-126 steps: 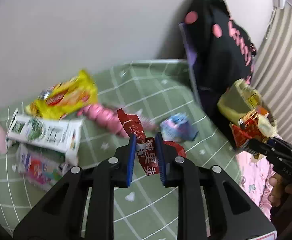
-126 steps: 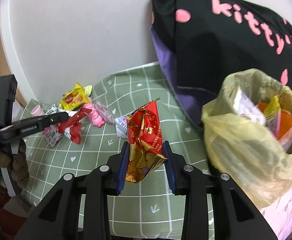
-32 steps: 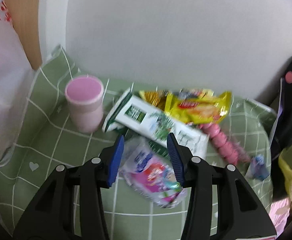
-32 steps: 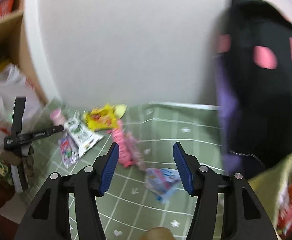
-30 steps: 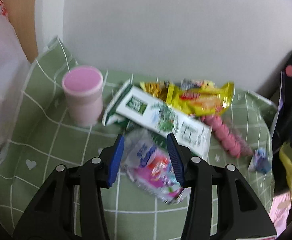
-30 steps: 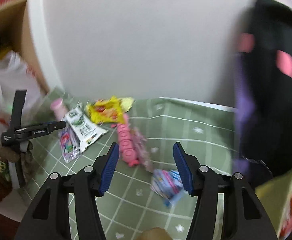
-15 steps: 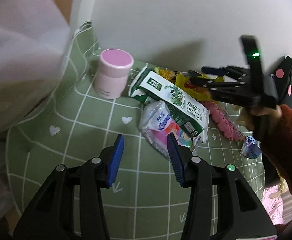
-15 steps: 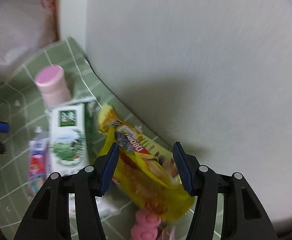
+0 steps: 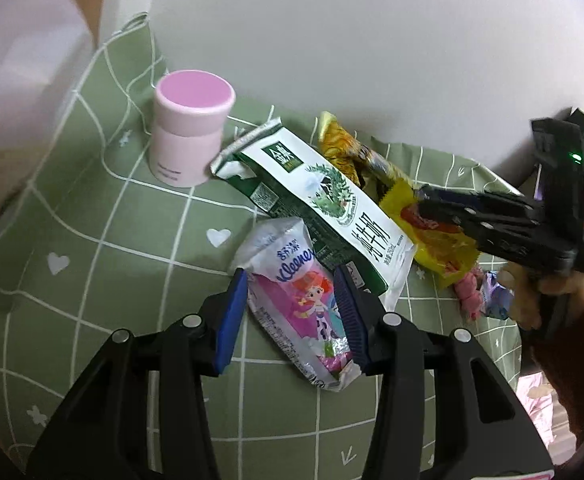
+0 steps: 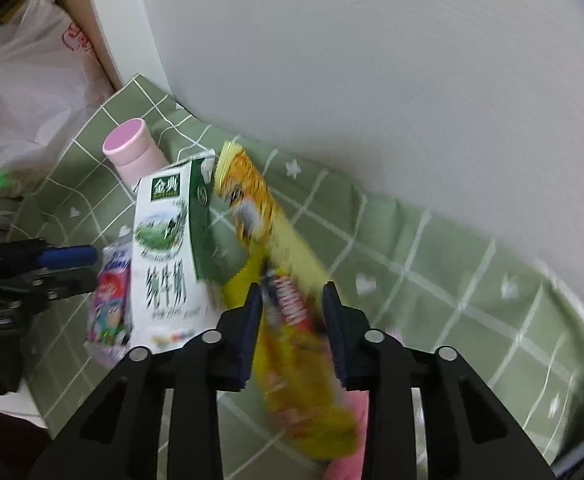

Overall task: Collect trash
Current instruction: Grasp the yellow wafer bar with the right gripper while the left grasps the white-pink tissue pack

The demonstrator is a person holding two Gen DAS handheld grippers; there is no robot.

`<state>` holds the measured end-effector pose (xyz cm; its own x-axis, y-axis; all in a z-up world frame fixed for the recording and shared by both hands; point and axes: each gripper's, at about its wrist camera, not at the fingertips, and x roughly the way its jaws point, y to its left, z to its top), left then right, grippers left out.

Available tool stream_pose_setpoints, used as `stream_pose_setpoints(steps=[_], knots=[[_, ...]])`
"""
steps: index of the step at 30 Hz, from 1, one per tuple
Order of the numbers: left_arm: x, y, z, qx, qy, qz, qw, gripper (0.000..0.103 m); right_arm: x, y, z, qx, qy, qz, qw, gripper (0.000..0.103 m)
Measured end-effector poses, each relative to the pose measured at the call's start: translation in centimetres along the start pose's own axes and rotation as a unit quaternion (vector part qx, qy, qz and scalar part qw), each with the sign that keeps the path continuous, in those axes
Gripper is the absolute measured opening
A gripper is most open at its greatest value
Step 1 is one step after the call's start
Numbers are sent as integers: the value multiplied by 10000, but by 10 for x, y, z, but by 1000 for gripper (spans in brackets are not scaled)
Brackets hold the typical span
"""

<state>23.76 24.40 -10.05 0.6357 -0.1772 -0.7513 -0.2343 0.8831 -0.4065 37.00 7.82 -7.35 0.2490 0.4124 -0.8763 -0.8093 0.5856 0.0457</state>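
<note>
Your right tongs have just been closing around the yellow snack wrapper, while your left tongs straddle the Kleenex pack, unclamped.

Left hand-held gripper gapes; right hand-held gripper, jaws just closing, angles downward.

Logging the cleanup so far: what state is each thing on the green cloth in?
Tissue pack: lying flat, between the open left gripper fingers.
Milk carton: lying flattened, top torn open.
Yellow wrapper: between the closing right gripper fingers.
Pink jar: upright, lidded.
</note>
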Motion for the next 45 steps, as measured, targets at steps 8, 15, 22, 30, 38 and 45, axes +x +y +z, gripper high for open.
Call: stream_pose_setpoints(steps=[8,15,22,30,38,45], knots=[[12,-18,1,437,95,256,9987,43,-27,-13,-65,746,149,347,9965,29],[-4,-13,-10,422,60,274,9987,43,-34,4,-106,942,-14,522,9942,48],[-17,-11,-26,261,192,222,9992,43,-27,7,-106,1466,-343,335,9880,48],[-15,-8,-14,17,121,197,9997,43,-34,17,-128,1735,-521,98,9834,13],[15,-22,3,167,360,135,9991,47,-61,22,-165,1768,-515,-236,9826,13],[28,-69,-11,1540,517,325,9862,46,-71,25,-187,1915,-488,-270,9799,13]])
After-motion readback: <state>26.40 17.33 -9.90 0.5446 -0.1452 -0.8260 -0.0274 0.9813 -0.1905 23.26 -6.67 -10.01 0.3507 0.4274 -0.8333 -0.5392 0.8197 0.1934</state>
